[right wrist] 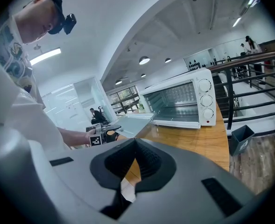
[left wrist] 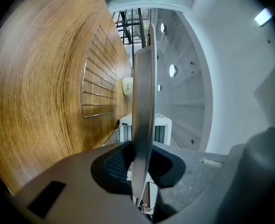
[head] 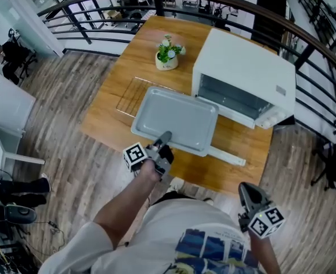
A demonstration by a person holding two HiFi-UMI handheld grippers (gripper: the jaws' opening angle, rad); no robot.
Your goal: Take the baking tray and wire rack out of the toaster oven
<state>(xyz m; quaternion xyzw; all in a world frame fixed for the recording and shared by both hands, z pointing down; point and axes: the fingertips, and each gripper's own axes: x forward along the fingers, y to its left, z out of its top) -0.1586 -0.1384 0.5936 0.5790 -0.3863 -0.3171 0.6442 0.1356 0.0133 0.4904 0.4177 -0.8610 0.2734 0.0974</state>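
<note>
Clamped tight on the baking tray's [head: 176, 121] near edge with the left gripper [head: 164, 140], wire rack [head: 132, 96] just past its far corner; right gripper [head: 246, 188] closed up, empty, farther back.

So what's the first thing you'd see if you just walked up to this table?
The big grey baking tray, pinched at its near edge by the left gripper, over the middle of the wooden table. Just to its right stands a white toaster oven with its door open. A wire rack lies on the table, partly under the tray, with a little potted plant behind it.
</note>
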